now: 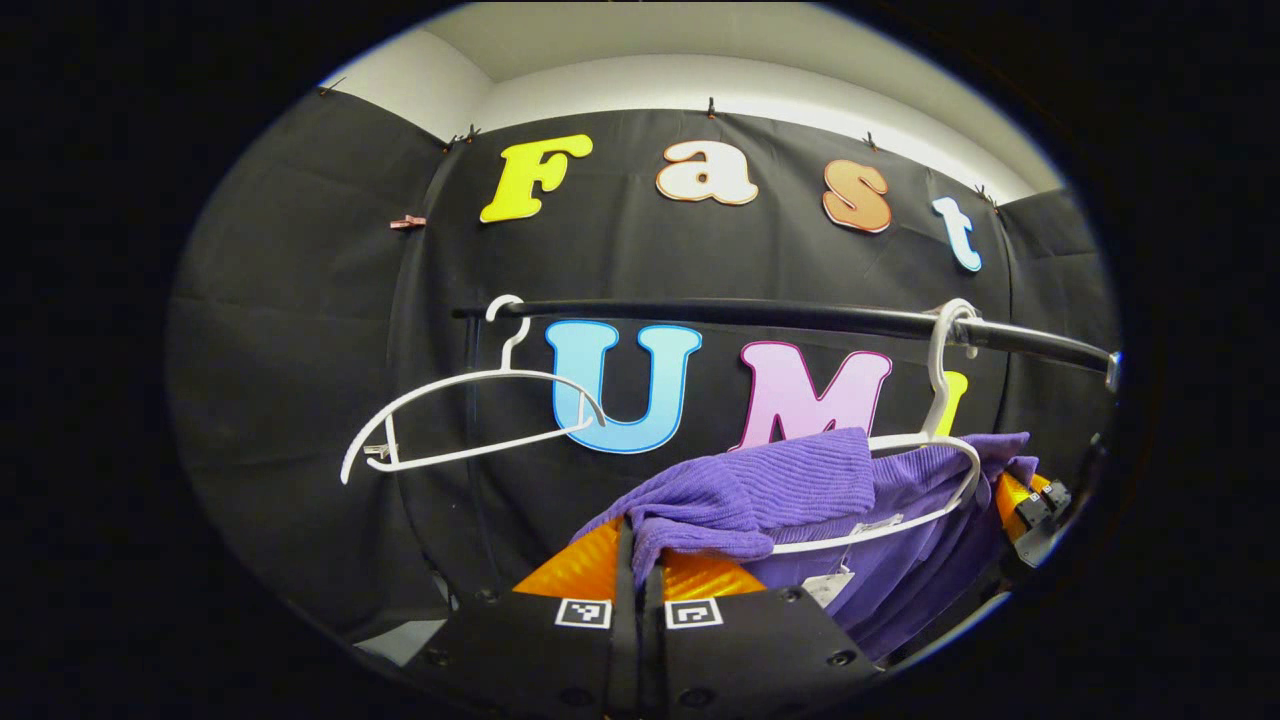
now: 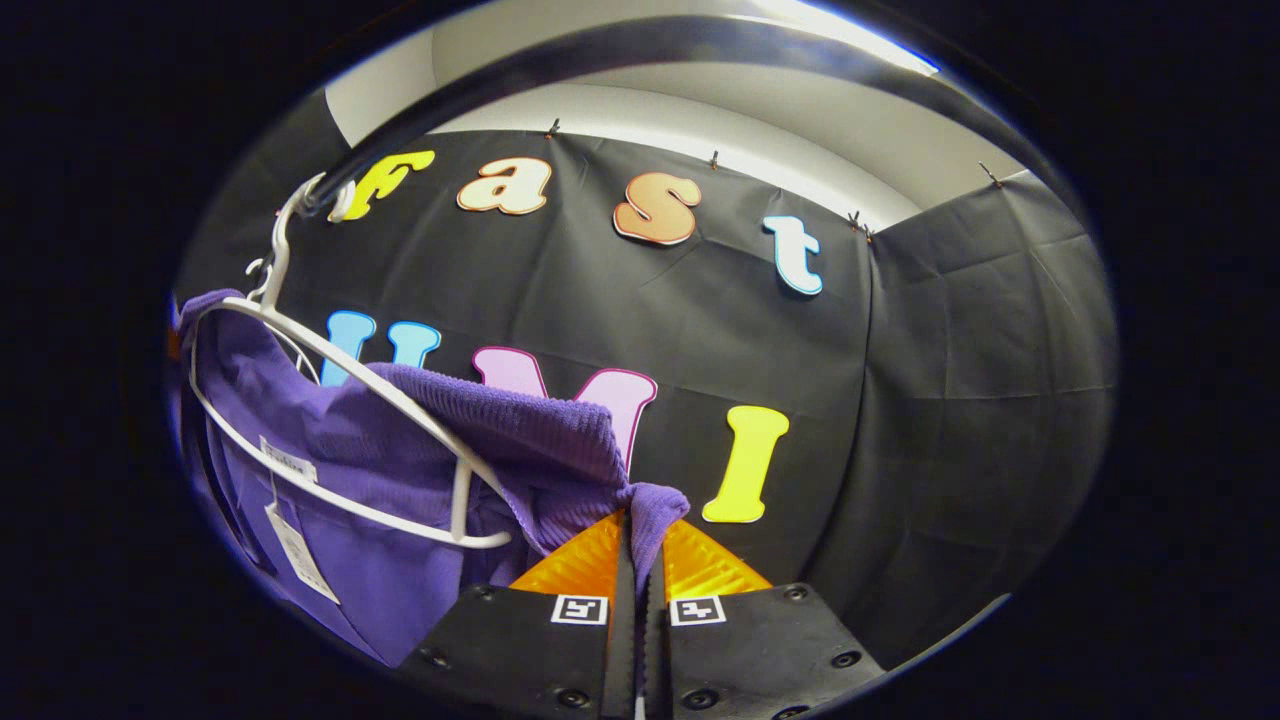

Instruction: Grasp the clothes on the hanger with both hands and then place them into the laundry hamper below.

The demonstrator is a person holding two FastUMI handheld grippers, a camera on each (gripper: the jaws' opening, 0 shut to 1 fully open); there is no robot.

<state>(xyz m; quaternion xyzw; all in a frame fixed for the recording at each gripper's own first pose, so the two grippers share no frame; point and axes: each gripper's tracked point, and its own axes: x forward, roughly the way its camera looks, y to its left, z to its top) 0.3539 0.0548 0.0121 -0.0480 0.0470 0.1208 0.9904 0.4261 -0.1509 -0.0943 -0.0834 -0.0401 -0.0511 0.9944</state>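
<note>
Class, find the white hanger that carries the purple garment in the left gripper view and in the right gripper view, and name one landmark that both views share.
Left gripper view: the white hanger hangs at right of centre, hooked on the black rail.
Right gripper view: the same hanger is at the left.
Shared landmark: the purple garment draped on it.

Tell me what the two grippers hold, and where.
Both pinch the purple garment: left gripper and right gripper each grip a fold near its shoulder.
</note>
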